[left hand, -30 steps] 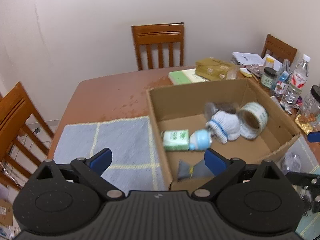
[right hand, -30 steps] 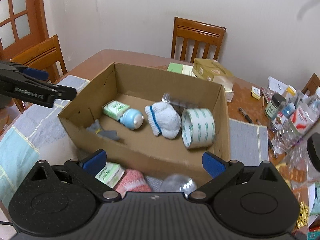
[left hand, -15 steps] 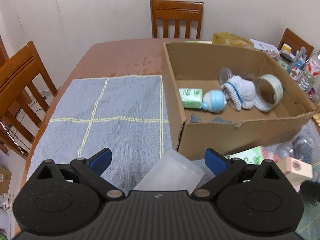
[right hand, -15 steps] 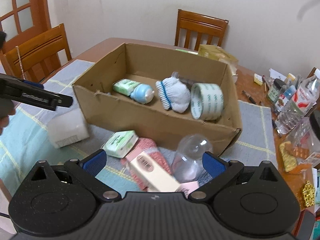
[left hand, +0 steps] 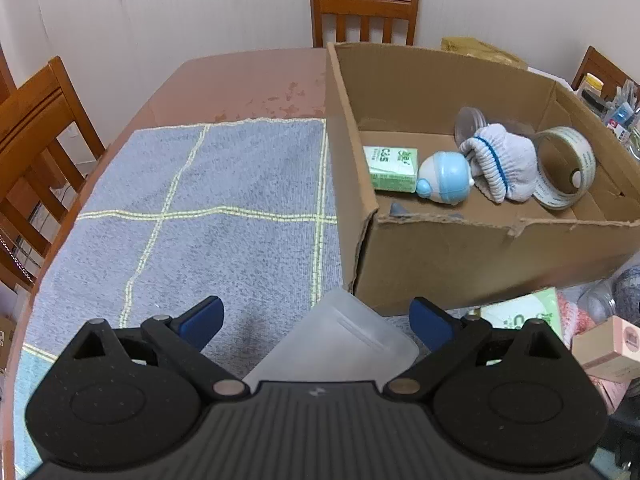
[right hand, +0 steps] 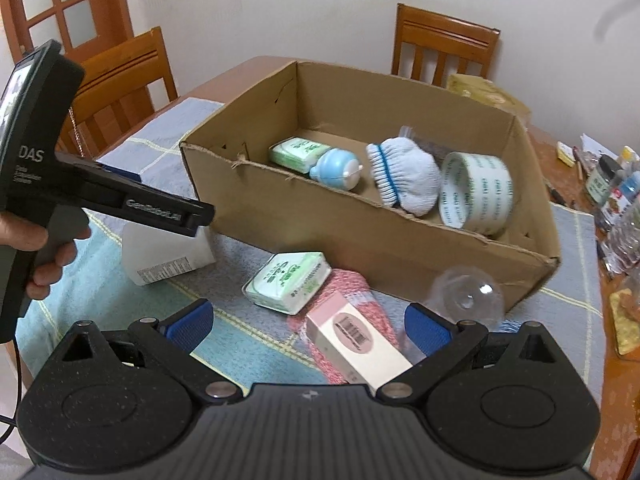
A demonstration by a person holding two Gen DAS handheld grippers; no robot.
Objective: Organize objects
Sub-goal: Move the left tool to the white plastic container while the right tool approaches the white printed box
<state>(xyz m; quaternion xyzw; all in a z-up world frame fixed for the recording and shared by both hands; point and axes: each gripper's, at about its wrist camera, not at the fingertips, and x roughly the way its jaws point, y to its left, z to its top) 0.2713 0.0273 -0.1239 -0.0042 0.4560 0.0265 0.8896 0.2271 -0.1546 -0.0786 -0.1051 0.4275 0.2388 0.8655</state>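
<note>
An open cardboard box (left hand: 480, 260) (right hand: 320, 220) holds a green tissue pack (left hand: 390, 164), a blue and white bottle (left hand: 444, 178), a white knitted glove (left hand: 500, 160) and a tape roll (left hand: 564, 168). My left gripper (left hand: 316, 318) (right hand: 168, 204) stands open over a translucent white container (left hand: 336, 344) (right hand: 168, 256), which lies on the mat in front of the box. My right gripper (right hand: 309, 322) is open just above a pink barcoded box (right hand: 356, 340). That box rests on a pink knitted cloth (right hand: 348, 284), between a second tissue pack (right hand: 288, 276) and a clear plastic cup (right hand: 466, 292).
A grey-blue checked mat (left hand: 200, 220) covers the near left of the wooden table (left hand: 248, 80). Wooden chairs (left hand: 364, 8) (right hand: 120, 76) stand at the far side and the left. Bottles and jars (right hand: 616, 192) crowd the right edge. A hand (right hand: 40, 248) holds the left gripper.
Both grippers have drawn back from above the box and dropped lower. The items in front of the box have come into view, and the white container now lies between the left fingers.
</note>
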